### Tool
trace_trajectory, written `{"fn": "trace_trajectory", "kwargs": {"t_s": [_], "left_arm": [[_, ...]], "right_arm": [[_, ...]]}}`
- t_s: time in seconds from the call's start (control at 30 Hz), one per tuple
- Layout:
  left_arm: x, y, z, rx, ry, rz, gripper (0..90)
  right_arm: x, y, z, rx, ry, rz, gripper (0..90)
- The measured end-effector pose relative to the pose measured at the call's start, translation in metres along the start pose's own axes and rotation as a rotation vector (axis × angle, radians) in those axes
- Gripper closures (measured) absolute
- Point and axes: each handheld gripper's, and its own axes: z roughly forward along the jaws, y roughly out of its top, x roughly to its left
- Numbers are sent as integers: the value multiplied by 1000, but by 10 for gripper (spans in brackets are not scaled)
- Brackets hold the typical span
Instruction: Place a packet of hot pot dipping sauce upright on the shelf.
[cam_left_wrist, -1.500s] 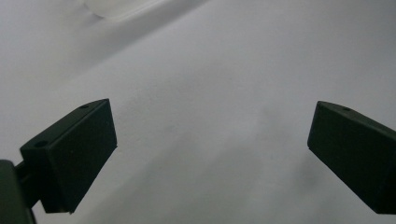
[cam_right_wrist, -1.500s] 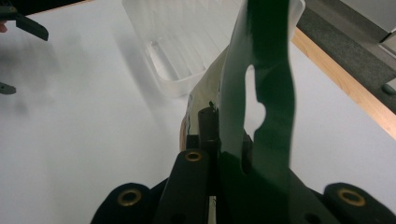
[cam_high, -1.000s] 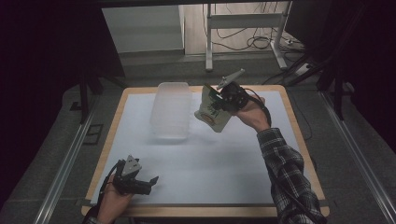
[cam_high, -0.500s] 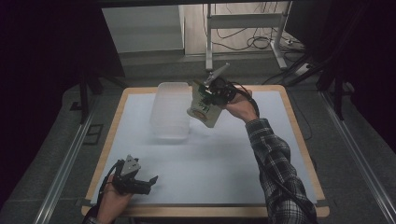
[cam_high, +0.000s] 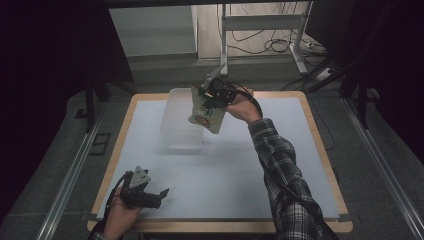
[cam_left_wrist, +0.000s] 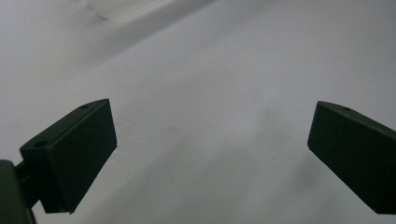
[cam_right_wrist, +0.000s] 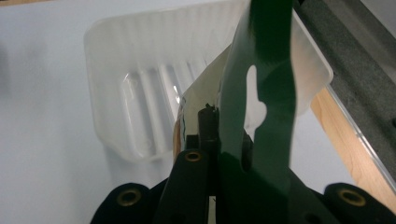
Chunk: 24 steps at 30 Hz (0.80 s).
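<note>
**Me:** When I look down from the high view, my right gripper (cam_high: 216, 95) is up in the top middle of the frame. It pinches a flat packet (cam_high: 206, 111) with a green top. The packet hangs tilted over the right edge of the clear plastic tub (cam_high: 177, 125).

**You:** And the other one?

**Me:** My left gripper (cam_high: 159, 194) sits at the bottom left, low over the white table (cam_high: 240, 170), well apart from the tub. Its two fingers are spread.

**You:** What does the left gripper view show?

**Me:** Two black fingers (cam_left_wrist: 74, 149), far apart, one at each side of the frame. White table (cam_left_wrist: 210, 93) lies between them.

**You:** And the right gripper view?

**Me:** My right gripper (cam_right_wrist: 219, 154) has its fingers pressed tight on the packet (cam_right_wrist: 261, 70), which rises up the middle right of the frame. Behind it, at the upper left, is the clear tub (cam_right_wrist: 140, 93) with ribbed walls. I cannot tell if the packet touches the tub.
</note>
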Motion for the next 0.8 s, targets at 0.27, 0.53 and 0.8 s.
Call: {"fn": "trace_trajectory", "kwargs": {"t_s": [0.27, 0.53, 0.8], "left_arm": [[0, 0, 0, -1, -1, 0, 11], [0, 0, 0, 1, -1, 1, 11], [0, 0, 0, 3, -1, 5, 11]], "right_arm": [[5, 18, 17, 6, -23, -28, 890], [11, 33, 31, -7, -42, -39, 889], [19, 45, 43, -31, -49, -47, 888]]}}
